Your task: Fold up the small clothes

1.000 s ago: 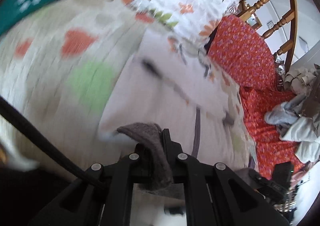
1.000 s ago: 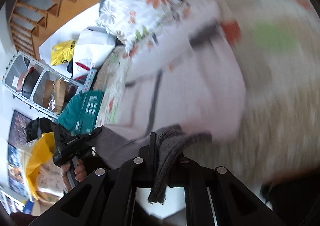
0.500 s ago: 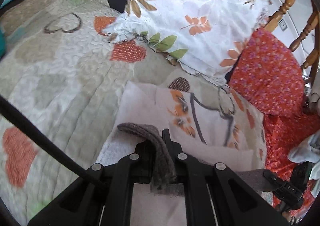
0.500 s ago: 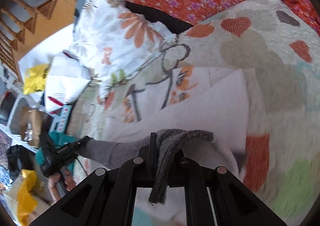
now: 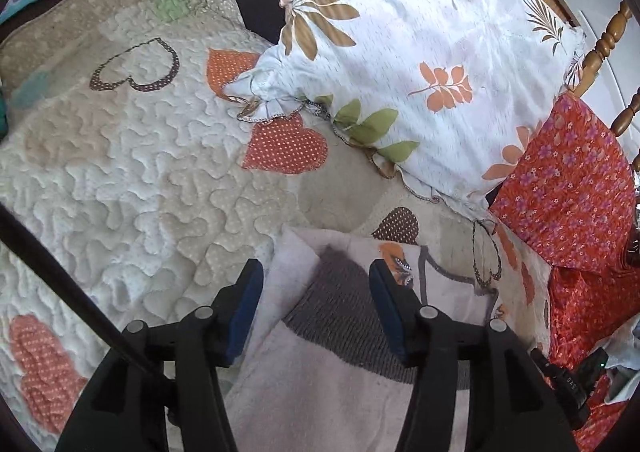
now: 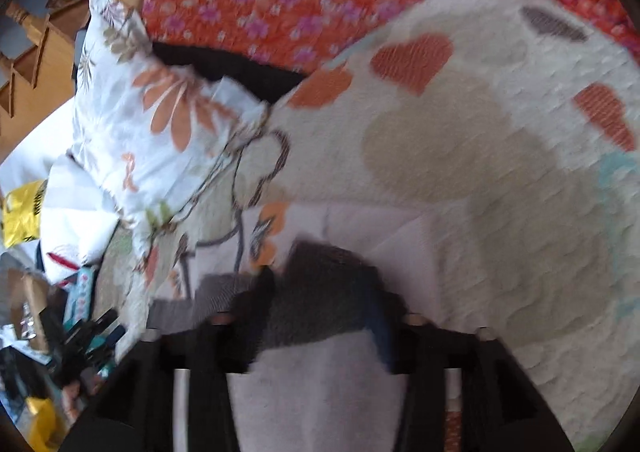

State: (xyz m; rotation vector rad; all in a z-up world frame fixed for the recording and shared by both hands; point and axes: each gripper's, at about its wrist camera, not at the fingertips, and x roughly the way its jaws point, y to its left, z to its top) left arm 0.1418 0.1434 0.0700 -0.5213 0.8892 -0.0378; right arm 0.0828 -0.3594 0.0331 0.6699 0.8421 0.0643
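On quilt (image 5: 132, 172): pale garment (image 5: 332, 404), grey cuff between wide-open, empty left claw (image 5: 316, 288); right claw (image 6: 324, 292) likewise.

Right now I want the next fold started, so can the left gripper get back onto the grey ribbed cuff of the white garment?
Probably yes. The left gripper is open, its jaws either side of the grey ribbed cuff, which lies flat on the white garment with nothing over it.
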